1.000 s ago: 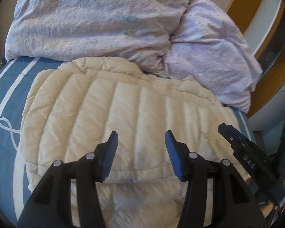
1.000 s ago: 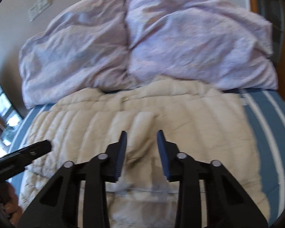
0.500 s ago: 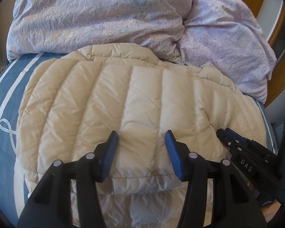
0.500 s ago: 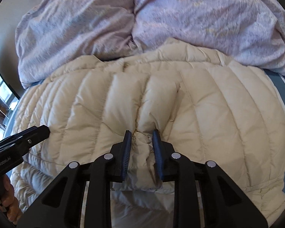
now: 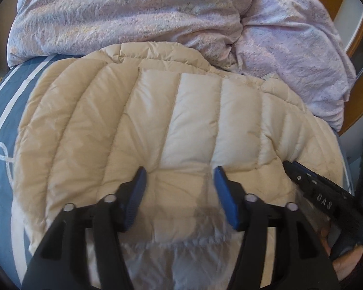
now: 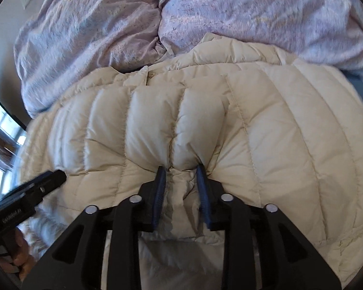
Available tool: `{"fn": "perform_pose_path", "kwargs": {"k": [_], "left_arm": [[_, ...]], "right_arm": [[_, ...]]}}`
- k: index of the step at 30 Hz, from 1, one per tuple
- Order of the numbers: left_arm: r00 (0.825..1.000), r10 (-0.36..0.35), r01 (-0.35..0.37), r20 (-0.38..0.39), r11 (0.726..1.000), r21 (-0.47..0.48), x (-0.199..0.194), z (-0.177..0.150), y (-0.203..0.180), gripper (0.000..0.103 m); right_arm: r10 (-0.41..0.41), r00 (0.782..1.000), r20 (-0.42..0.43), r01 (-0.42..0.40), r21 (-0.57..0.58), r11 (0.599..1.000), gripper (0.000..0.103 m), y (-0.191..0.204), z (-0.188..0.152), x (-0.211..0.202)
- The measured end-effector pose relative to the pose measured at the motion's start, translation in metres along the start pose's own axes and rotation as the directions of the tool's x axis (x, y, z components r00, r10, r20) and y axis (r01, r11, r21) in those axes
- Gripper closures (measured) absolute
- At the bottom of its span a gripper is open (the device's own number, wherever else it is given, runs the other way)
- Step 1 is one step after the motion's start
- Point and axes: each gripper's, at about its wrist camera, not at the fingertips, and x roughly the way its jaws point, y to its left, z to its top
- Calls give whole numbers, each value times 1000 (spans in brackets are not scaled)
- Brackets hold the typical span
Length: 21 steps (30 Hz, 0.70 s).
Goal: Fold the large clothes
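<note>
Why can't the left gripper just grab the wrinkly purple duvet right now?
Probably it can't yet: the puffy cream quilted jacket lies between the left gripper and the purple duvet, which sits well beyond its open jaws.

The left tool [image 5: 179, 176] points steeply downward, its black arms rising from six o'clock and its blue pads [image 5: 138, 188] standing well apart; the jaws have just been opening, with puffy fabric lying between them but not pinched. The right tool [image 6: 180, 171] also tilts downward, jaws narrower and likewise just opened further, a ridge of padded cloth bulging between the blue pads [image 6: 159, 188], whether still pressed is unclear. In each wrist view the other tool shows at the edge: at four o'clock in the left view, at eight o'clock in the right, a hand [image 6: 19, 258] gripping it.
</note>
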Motion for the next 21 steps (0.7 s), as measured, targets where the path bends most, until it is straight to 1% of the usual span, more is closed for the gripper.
{"fn": "perform_pose_path", "kwargs": {"k": [1,2,3,5,6,9,11,13,16,18,21], "left_arm": [[1000,5,-5,6,1000,5,-7,-3,2,35],[1000,9,-9,10,1000,11,-14,-5,3,30],[1000,10,-10,13,1000,16,-20,-8,4,28],[1000,15,-16,23,1000,24,-38,-16,11,23],[999,20,-21,28,999,28,-48,-23,16,21],[998,38,-40,45,998,55,-76,-44,31,16],[996,68,-73,58,995,73,-95,-63,42,14],[994,94,-98,57,992,81,-107,-78,51,14],[991,120,-125,55,987,98,-128,-110,66,13],[992,119,-124,50,988,94,-136,-125,74,11],[996,91,-92,25,993,70,-145,-151,88,10]], "right_arm": [[13,1000,-3,-13,9,1000,54,-1,0,-4],[14,1000,-1,-14,15,1000,35,-2,-1,-11],[4,1000,7,-4,14,1000,26,-2,-3,-19],[-19,999,31,19,-6,1000,24,-4,-9,-41],[-29,999,24,29,-9,1000,22,-6,-12,-49],[-47,999,-21,47,-6,999,17,-22,-28,-77],[-70,997,-41,70,-5,998,16,-34,-40,-91],[-96,994,-60,96,3,995,16,-52,-59,-112],[-118,989,-93,121,30,992,16,-78,-86,-135],[-125,986,-107,131,47,990,15,-92,-103,-147],[-117,984,-137,129,83,988,15,-115,-132,-164]]}}
